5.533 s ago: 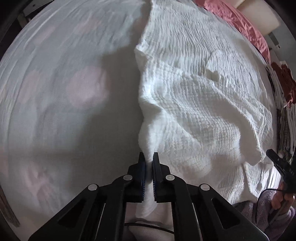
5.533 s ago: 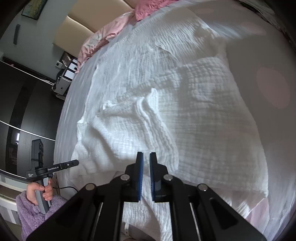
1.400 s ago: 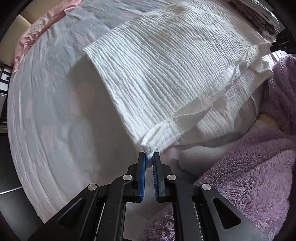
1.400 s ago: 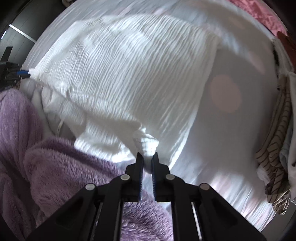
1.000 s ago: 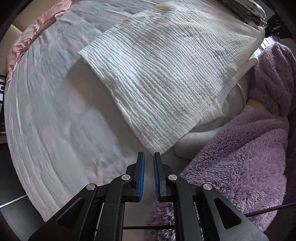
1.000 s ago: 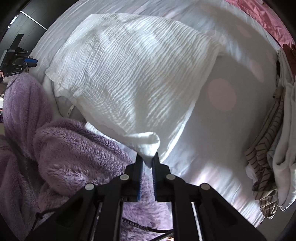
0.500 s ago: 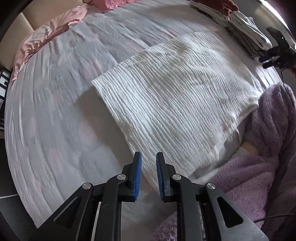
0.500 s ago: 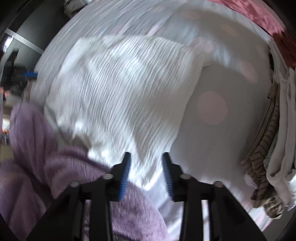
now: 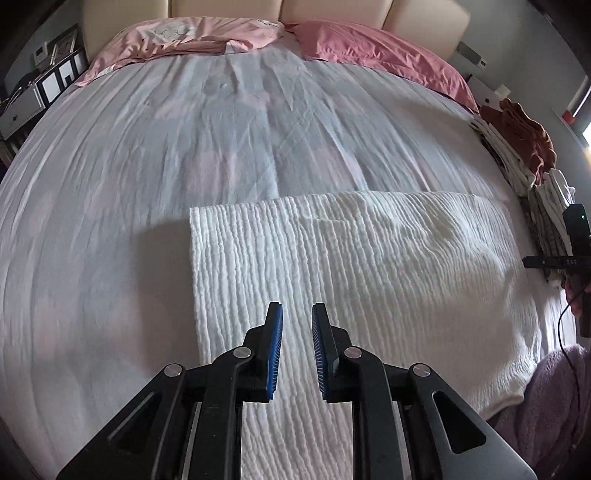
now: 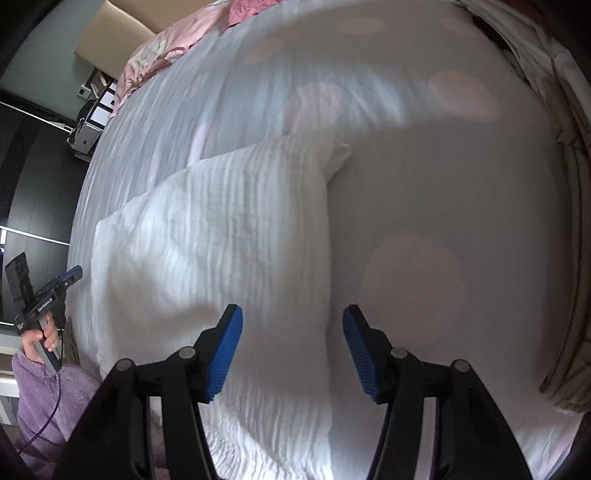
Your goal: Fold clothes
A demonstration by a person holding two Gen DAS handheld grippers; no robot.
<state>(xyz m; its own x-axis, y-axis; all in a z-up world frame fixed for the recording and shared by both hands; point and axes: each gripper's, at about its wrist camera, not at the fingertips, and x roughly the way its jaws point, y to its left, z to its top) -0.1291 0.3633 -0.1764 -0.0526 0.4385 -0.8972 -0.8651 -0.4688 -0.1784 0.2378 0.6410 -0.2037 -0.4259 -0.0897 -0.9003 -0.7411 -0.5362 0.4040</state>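
On the bed [image 9: 110, 192], near its foot end, a white crinkled cloth [image 9: 369, 266] lay spread flat as a folded rectangle. Left tongs [image 9: 297, 325] hovered above the cloth's near left part, blue-padded jaws parted by a narrow gap, nothing between them. Right tongs [image 10: 291, 332] hung over the cloth's right edge, jaws spread wide, gripping nothing.

Edges, left view: far edge ran straight across the bed; left edge ran straight toward the camera, casting a shadow on the sheet beside it. Far left corner was square and crisp. A low bulge sat under the cloth's right half.

Edges, right view: right edge of the cloth [image 10: 229, 229] fell in a long line down between the jaws; far right corner was slightly lifted, with layers showing.

Open room: broad bare sheet lay left of the cloth and beyond it up to the pink pillows [image 9: 369, 48] at the headboard [image 9: 332, 11]. Right of the cloth, a band of bare sheet [image 10: 461, 221] ran to a stack of folded clothes [image 9: 517, 147] along the bed's right margin. A purple fleece sleeve [image 10: 44, 398] showed at the near edge.
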